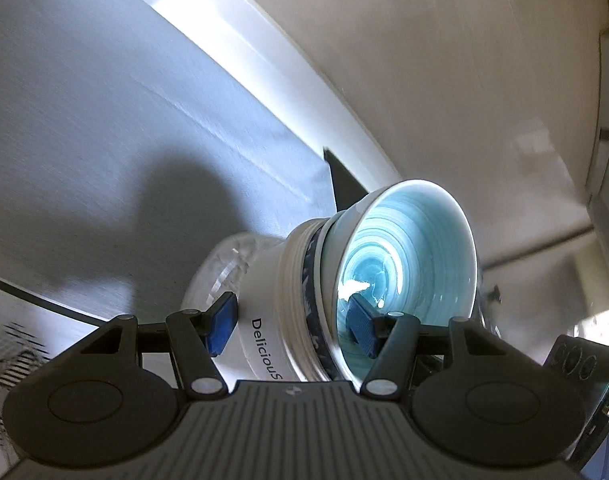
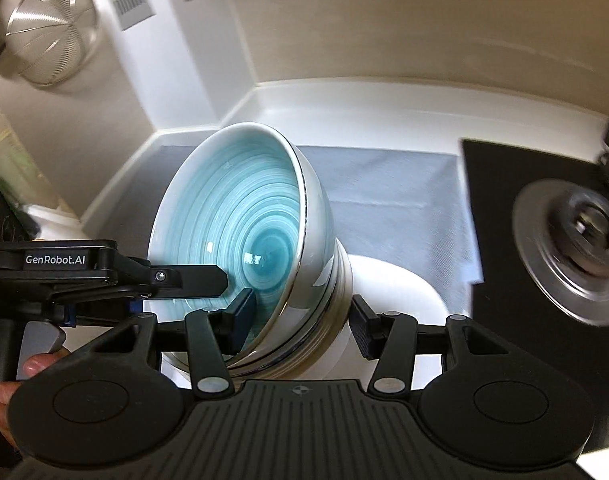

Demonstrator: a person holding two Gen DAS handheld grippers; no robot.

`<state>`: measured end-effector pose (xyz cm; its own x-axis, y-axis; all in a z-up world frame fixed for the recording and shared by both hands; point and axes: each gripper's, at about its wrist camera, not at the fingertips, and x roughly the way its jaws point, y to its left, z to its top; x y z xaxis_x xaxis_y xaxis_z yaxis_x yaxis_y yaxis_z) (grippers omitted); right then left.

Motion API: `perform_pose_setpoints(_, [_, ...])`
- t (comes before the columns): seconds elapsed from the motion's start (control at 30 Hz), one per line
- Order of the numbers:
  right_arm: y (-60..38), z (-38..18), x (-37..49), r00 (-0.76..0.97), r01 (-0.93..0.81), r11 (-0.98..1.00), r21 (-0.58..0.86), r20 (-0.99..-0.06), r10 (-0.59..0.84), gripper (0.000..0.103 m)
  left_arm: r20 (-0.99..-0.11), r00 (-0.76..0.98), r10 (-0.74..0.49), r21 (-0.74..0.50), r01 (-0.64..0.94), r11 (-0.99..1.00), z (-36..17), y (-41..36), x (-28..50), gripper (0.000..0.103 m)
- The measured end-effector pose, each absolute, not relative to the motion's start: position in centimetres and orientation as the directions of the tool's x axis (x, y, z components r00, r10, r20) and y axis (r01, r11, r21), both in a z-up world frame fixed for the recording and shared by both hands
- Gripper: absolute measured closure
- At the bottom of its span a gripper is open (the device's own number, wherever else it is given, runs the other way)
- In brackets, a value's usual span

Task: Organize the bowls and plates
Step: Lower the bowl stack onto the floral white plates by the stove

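The stack of bowls (image 2: 264, 264) is held tilted above the tabletop (image 2: 384, 200), between both grippers. The top bowl (image 1: 404, 256) has a turquoise interior glazed in concentric rings that darken toward the centre, a white outer wall and a white rim. Beneath it the rims of several nested bowls show as stacked white bands, one carrying a dark blue pattern. The lowest visible bowl (image 1: 264, 344) is white and bears black lettering reading "DeliciouS".

The left gripper (image 1: 292, 324) is closed across the stack: one blue finger pad (image 1: 360, 330) sits inside the top bowl, the other against the outer wall of the stack. The right gripper (image 2: 300, 320) grips the same stack from the opposite side, one finger inside the top bowl, the other against the outside.

A grey mat (image 2: 392, 192) covers the tabletop below. A black mat (image 2: 500, 216) lies beside it, carrying a round metal object (image 2: 568, 248). A mesh strainer (image 2: 52, 36) hangs on the wall.
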<state>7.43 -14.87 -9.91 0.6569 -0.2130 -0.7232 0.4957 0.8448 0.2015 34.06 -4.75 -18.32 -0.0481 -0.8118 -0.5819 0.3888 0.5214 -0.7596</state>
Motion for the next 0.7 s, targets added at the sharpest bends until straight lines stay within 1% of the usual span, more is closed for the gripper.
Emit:
perform_pose_setpoints(0.33, [-15.5,-11.7,5.0,0.636,0.552,0.809,0.201,-0.728,-0.254,0.051,-0.624,-0.109,-0.774,-0.733,0.426,0.531,-20.2,-7.6,32.3,0.038])
perform_pose_setpoints(0.43, [-15.5,-12.2,4.8,0.641,0.550,0.807,0.214,-0.728,-0.244,0.052,-0.637,-0.094,-0.766,-0.717,0.439,0.542,-20.2,-7.9,32.2,0.039])
perform_pose_setpoints(0.57, [-15.7,-13.3,4.4,0.658,0.538,0.799,0.268,-0.726,-0.200,0.053,-0.666,-0.062,-0.743,-0.679,0.463,0.570,-20.2,-7.8,32.0,0.039])
perform_pose_setpoints(0.6, [-15.7,-13.6,4.4,0.657,0.540,0.792,0.285,-0.731,-0.184,0.054,-0.667,-0.058,-0.742,-0.677,0.464,0.572,-20.2,-7.7,32.0,0.039])
perform_pose_setpoints(0.7, [-15.5,-14.0,3.9,0.662,0.528,0.794,0.299,-0.732,-0.164,0.057,-0.630,-0.051,-0.775,-0.705,0.457,0.543,-19.6,-6.6,32.1,0.039])
